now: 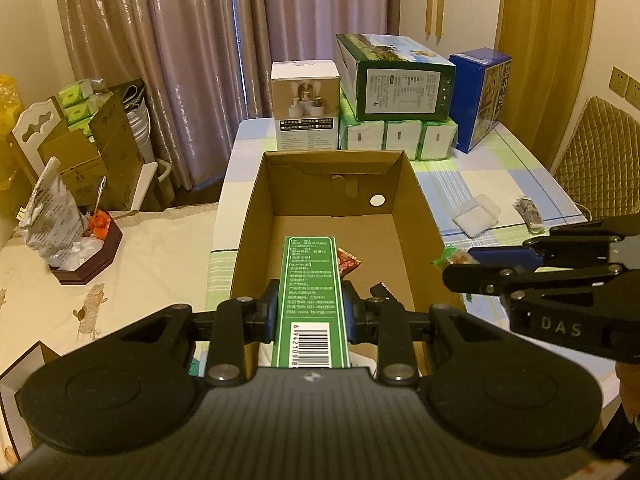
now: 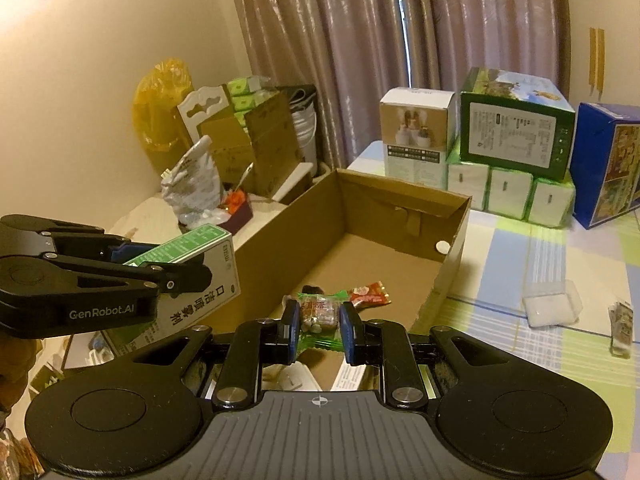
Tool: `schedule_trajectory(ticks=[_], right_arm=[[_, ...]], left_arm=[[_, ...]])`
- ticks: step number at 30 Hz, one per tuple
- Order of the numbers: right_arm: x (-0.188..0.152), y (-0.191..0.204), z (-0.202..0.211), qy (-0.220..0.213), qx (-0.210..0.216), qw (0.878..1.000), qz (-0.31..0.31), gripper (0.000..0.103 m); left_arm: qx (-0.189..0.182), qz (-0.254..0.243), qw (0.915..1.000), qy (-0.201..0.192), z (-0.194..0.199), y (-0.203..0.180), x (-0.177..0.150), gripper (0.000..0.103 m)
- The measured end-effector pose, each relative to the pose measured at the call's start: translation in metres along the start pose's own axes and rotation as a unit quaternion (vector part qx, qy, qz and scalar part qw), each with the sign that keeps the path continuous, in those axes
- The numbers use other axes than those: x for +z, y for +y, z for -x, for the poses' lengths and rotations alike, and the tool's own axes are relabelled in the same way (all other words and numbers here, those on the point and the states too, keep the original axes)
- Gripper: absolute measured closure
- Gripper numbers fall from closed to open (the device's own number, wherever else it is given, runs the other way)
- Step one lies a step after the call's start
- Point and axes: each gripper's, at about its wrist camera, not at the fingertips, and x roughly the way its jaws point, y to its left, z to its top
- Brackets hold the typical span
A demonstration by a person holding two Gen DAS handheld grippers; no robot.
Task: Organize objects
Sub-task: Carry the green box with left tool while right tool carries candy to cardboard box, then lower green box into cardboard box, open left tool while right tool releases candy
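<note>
Green and white, the slim spray box [image 1: 311,300] lies lengthwise between the blue pads of the left gripper [image 1: 311,314], whose jaws are clamped on its long sides. In the left wrist view the gripper is held level, pointing over the near rim of the open cardboard box [image 1: 416,216] that sits on the checked tablecloth [image 1: 500,184]. The upper face of the spray box carries a barcode starting 6 9421 and small Chinese print too fine to read. A red candy wrapper [image 1: 348,264] lies on the cardboard floor just right of it. The right gripper [image 1: 456,270] reaches in from the right edge, level, with "DAS" legible on its side, and a candy shows at its tips.

From the right wrist view, the right gripper [image 2: 320,316] is closed on a green-wrapped candy [image 2: 320,312], held above the near end of the cardboard box. The red wrapper [image 2: 370,294] rests on the box floor just beyond. The left gripper [image 2: 188,276] enters from the left, marked "GenRobot.AI", holding the spray box [image 2: 192,272] tilted, its end face printed with "口洁喷雾剂". At the far edge of the desk stand a white carton [image 2: 416,136], a green carton [image 2: 516,136] on tissue packs [image 2: 508,192], and a blue carton [image 2: 604,160].
</note>
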Motion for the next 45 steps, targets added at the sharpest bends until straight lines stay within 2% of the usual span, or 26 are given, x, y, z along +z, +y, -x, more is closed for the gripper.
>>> schedule_trajectory(ticks=[21,29,40,45], right_arm=[[0.018,-0.017,-0.032,0.01,-0.004,1.0,-0.004,0.085],[0.017,-0.022,-0.043,0.017,-0.008,1.0,-0.007,0.085],[0.01,-0.026,-0.045,0.02,-0.005,1.0,-0.015,0.085],[0.01,-0.024,-0.045,0.021,-0.001,1.0,-0.017,0.085]], left_arm=[[-0.002,0.004,0.9998,0.018,-0.057,0.013,0.022,0.078],[-0.004,0.018,0.9998,0.003,-0.08,0.015,0.026,0.077],[0.004,0.025,0.9997,0.002,-0.069,0.021,0.02,0.077],[0.008,0.028,0.9996,0.002,-0.064,0.023,0.016,0.072]])
